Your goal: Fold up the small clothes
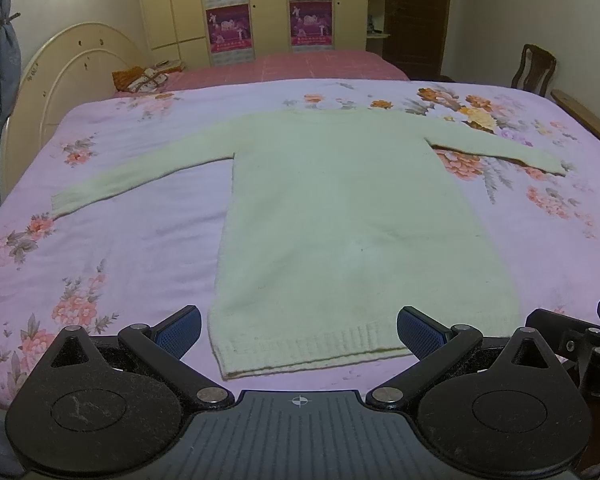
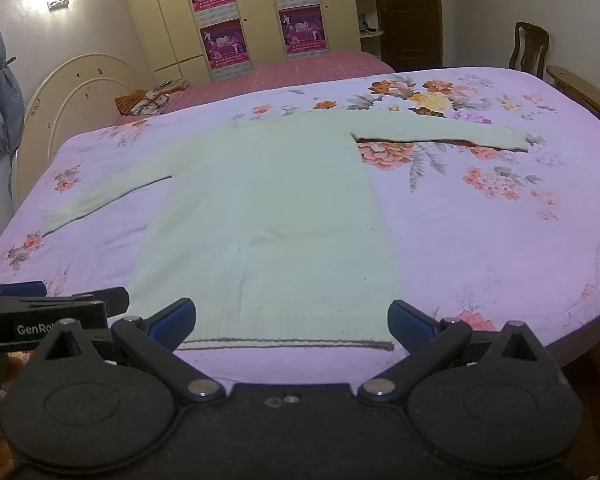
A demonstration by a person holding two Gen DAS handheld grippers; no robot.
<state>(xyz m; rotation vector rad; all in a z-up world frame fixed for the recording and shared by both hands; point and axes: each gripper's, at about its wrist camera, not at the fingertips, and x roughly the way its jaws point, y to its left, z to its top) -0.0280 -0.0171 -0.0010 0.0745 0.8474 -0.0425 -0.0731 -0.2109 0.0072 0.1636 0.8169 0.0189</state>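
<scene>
I see a pale knit sweater (image 1: pixel 340 216) spread flat, sleeves out, on the floral bedsheet (image 1: pixel 112 264); my left gripper (image 1: pixel 299 330) and right gripper (image 2: pixel 292 322) both gape wide, holding nothing.

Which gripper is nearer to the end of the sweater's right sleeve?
Probably the right. The right gripper hovers open over the hem, toward the side of the sweater where that sleeve end lies. The left gripper, also open, is farther left.

The left tool (image 1: pixel 299 334) hovers with its jaws spread wide, gripping nothing, blue fingertips (image 1: pixel 182 330) bare. The right tool (image 2: pixel 292 326) hangs just beside it, likewise spread wide and holding nothing, both level near the bed's (image 2: pixel 500 240) front edge.
</scene>
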